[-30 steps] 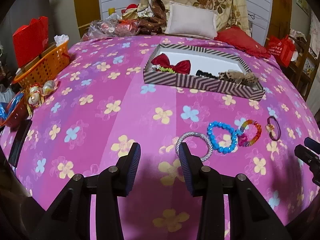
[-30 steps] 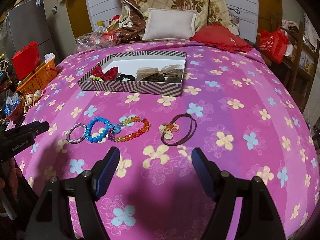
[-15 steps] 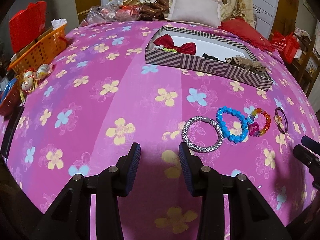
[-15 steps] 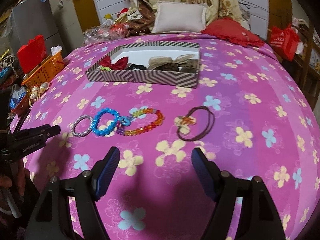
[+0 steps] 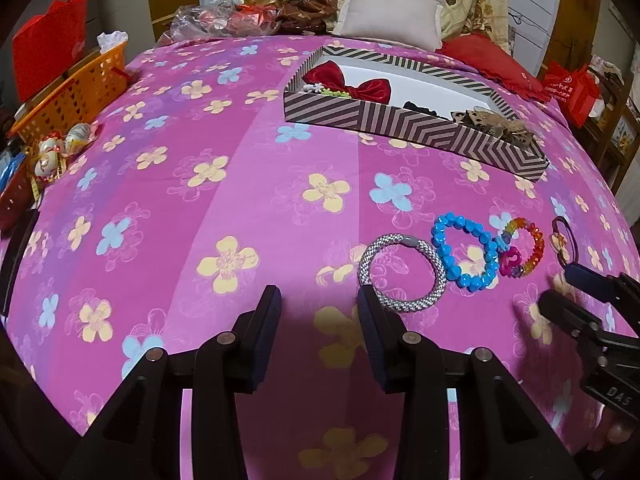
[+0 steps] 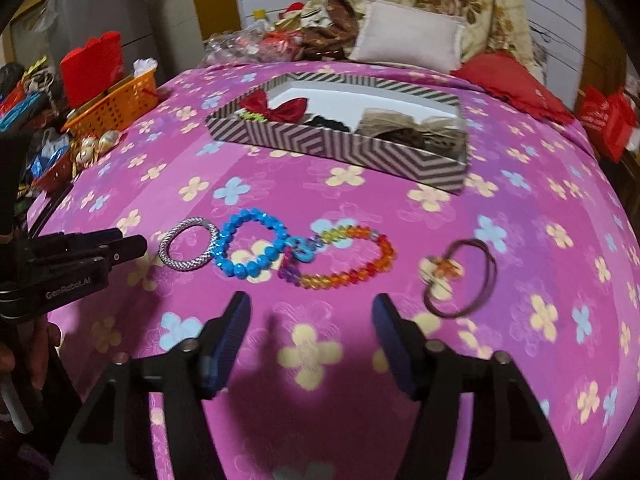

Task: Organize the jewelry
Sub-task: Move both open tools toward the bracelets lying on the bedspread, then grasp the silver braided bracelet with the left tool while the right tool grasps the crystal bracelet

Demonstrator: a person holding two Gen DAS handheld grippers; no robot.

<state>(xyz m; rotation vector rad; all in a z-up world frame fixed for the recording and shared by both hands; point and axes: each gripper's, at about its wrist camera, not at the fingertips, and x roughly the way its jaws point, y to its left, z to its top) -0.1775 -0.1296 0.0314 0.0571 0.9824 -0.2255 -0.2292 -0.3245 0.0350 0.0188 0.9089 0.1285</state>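
Note:
On the pink flowered bedspread lie a silver bracelet (image 5: pixel 402 272) (image 6: pixel 188 246), a blue bead bracelet (image 5: pixel 464 254) (image 6: pixel 252 242), a rainbow bead bracelet (image 5: pixel 524 246) (image 6: pixel 344 256) and a brown hair tie with a charm (image 5: pixel 564 240) (image 6: pixel 460 276). Behind them stands a striped box (image 5: pixel 400 124) (image 6: pixel 340 144) holding a red bow (image 5: pixel 348 84) and hair pieces. My left gripper (image 5: pixel 318 300) is open, its right finger touching the silver bracelet's near edge. My right gripper (image 6: pixel 310 312) is open just short of the rainbow bracelet.
An orange basket (image 5: pixel 76 92) and a red bag (image 5: pixel 48 52) stand at the bed's left edge, with small ornaments (image 5: pixel 56 148) beside them. Pillows (image 5: pixel 388 16) and clutter lie at the head. A red bag (image 5: pixel 572 88) hangs at the right.
Both grippers have moved forward and down toward the row of bracelets. The right gripper's fingers have drawn somewhat closer together. The jewelry has not moved.

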